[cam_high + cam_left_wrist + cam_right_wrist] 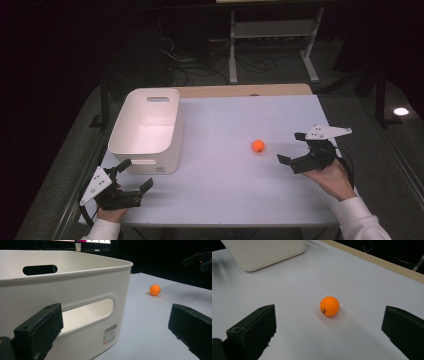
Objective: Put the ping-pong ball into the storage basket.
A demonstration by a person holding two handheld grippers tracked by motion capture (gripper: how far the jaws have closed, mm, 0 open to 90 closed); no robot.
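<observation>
From the high view, a white table [225, 190] carries a white bin [145, 131] at its left and an orange ball [258, 146] right of centre, well apart from the bin. The right gripper view adds what the high view cannot resolve: small dark print on the ball [329, 306], low on its near side, and the ball's soft shadow on the table. The left gripper view brings out the bin's [75, 290] 2 handle slots and a barcode label low on its near wall, with the ball [155, 290] small and far off to the right. The left gripper [134, 176] hangs at the near left corner just before the bin, jaws spread wide, holding and touching nothing. The right gripper [291, 147] sits right of the ball, near it but apart, jaws likewise wide open and empty, the ball lying between them in its own view.
</observation>
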